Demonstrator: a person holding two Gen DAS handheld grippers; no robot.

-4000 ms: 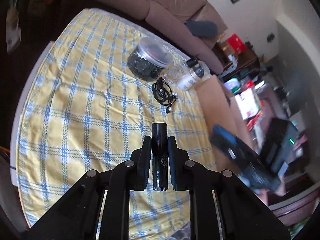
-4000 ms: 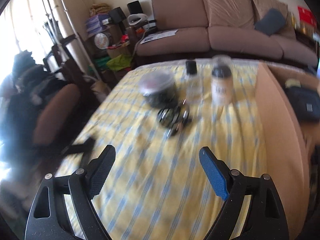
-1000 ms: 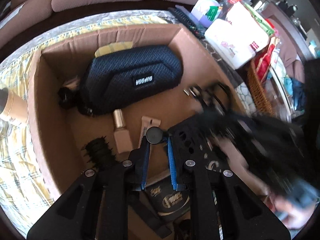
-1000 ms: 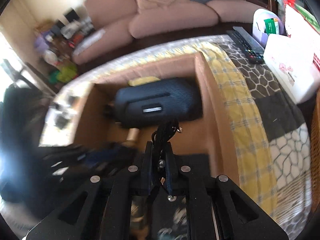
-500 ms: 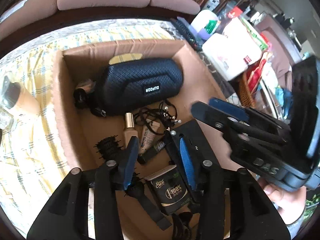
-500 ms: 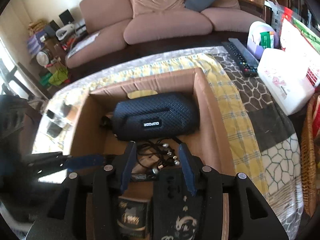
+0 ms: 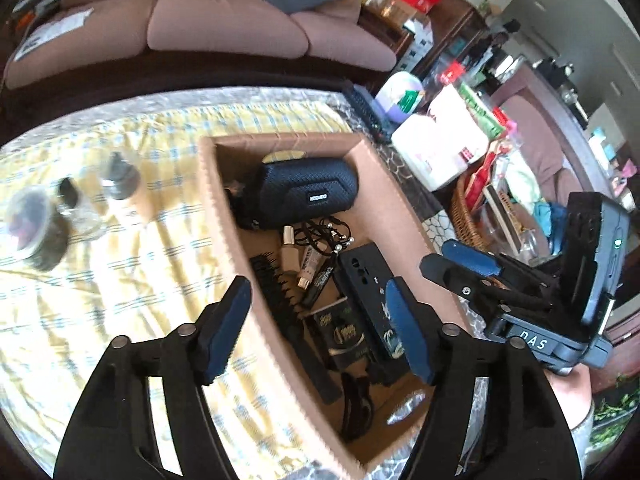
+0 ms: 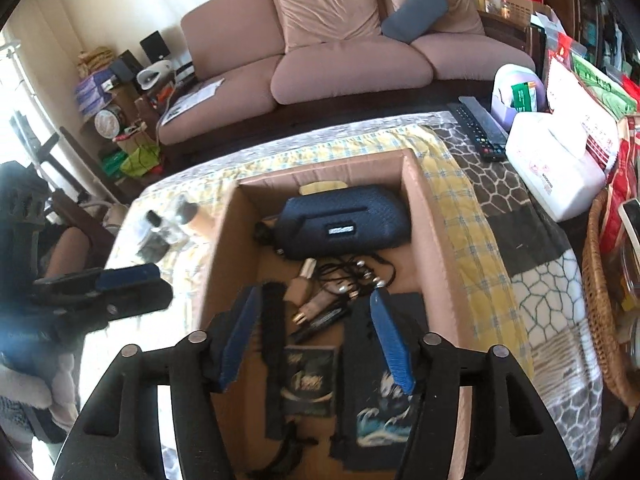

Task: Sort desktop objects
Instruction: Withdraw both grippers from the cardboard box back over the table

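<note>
Left gripper (image 7: 318, 312) and right gripper (image 8: 316, 338) hover wide apart and empty above the brown cardboard box (image 8: 430, 240) holding a tangled black cable (image 8: 352, 272).

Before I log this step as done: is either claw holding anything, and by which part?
Nothing is held. The left claw and right claw are both open, empty, above the cardboard box.
</note>
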